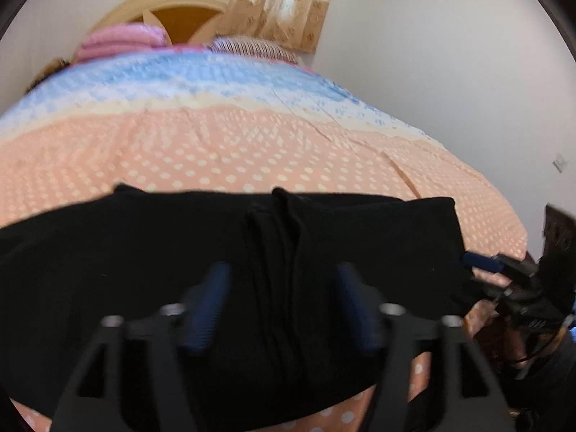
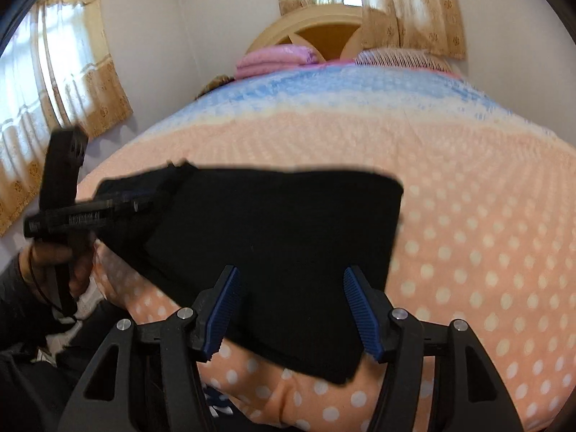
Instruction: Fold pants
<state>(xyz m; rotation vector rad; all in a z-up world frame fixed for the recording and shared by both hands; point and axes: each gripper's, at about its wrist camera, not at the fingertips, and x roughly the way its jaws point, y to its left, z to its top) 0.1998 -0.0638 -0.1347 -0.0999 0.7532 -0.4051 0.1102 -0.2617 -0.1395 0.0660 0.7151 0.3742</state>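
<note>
Black pants (image 1: 180,252) lie folded in a wide flat block on the bed, near its front edge. In the left wrist view my left gripper (image 1: 282,280) is open just above the pants' bunched middle, with blue pads (image 1: 208,309) on either side. In the right wrist view the pants (image 2: 280,234) show as a rectangle, and my right gripper (image 2: 289,288) is open over their near edge. My left gripper (image 2: 144,198) shows there at the pants' left end. My right gripper (image 1: 475,261) shows in the left wrist view at the pants' right end.
The bed cover (image 2: 468,216) is peach with white dots, turning blue toward the headboard (image 2: 324,32). A folded pink blanket (image 2: 277,57) and a striped pillow (image 2: 396,57) lie at the far end. Curtained windows (image 2: 54,90) and white walls surround the bed.
</note>
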